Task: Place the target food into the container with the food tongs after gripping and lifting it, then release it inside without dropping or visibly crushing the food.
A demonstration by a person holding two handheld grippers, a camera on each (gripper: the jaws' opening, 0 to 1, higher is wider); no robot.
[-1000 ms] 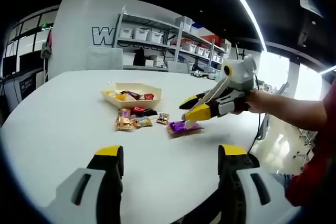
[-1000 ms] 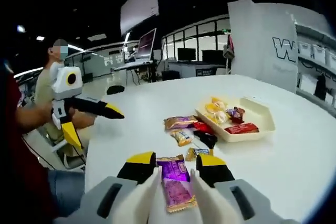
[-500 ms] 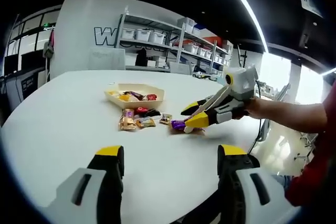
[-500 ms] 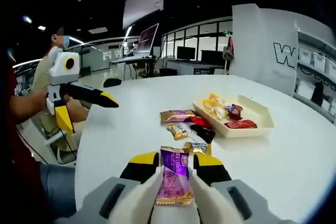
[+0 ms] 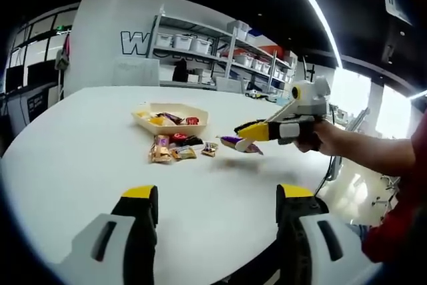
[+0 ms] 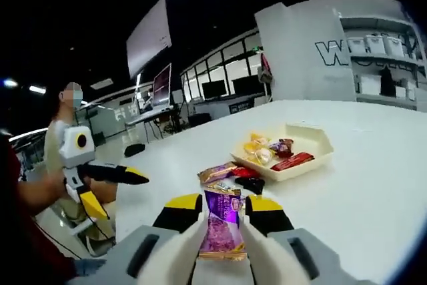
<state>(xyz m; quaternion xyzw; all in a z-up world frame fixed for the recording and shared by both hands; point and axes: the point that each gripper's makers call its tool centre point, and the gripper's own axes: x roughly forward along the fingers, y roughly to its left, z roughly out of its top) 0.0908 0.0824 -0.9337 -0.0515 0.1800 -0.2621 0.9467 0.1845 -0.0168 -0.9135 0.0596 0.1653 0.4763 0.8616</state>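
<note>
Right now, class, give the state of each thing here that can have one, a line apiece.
Right gripper: shut on the purple packet.
Purple packet: gripped, lifted off the table.
Left gripper: open, holding nothing.
Tray: partly filled with snacks.
Loose snacks: lying beside the tray.

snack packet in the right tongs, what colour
Purple with a gold bottom edge, clearest in the right gripper view: snack packet, right tongs.

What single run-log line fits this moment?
right tool: shut on purple packet, lifted | left tool: open, idle | tray: not reached
</note>
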